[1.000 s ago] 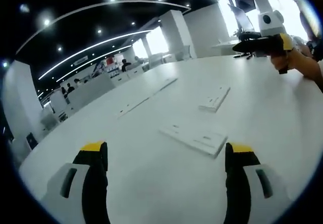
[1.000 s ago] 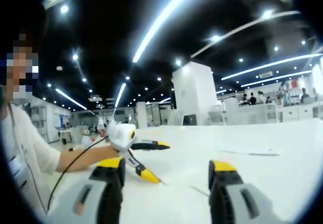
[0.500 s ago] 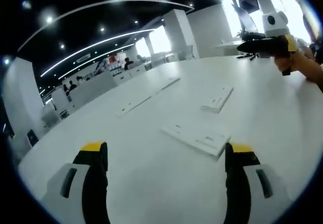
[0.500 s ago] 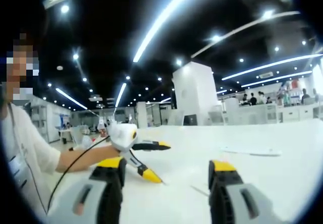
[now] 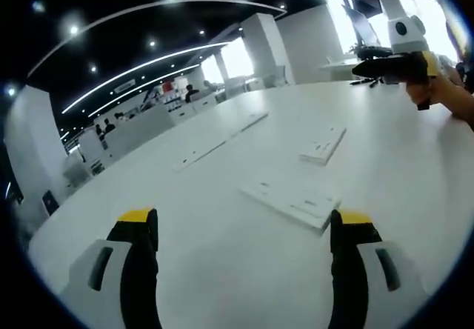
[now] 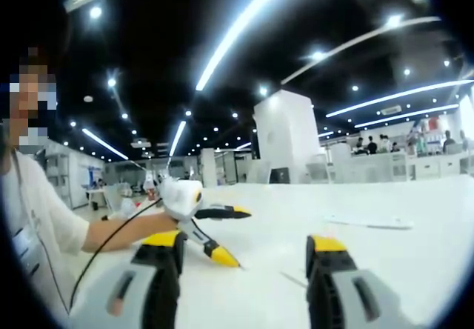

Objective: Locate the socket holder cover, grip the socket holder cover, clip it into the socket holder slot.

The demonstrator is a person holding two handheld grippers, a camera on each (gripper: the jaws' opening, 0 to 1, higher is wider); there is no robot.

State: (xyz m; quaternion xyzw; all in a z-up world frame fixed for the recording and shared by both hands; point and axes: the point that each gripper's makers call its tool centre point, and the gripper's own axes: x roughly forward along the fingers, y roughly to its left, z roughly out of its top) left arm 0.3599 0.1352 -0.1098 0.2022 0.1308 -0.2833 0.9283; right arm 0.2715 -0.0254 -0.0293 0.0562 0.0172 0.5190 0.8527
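Flat white rectangular socket holder cover lies on white tabletop, just ahead of left claw, jaws wide apart, empty. Smaller white plate farther. Right claw agape, empty.

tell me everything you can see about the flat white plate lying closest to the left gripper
The nearest white plate is a thin, flat rectangle, plastic by its look, lying flat on the white table with one corner turned toward the camera. Faint raised or recessed marks show on its top, too small to read. It lies just ahead of the open left gripper, nearer that view's right-side jaw, and nothing touches it but the table.
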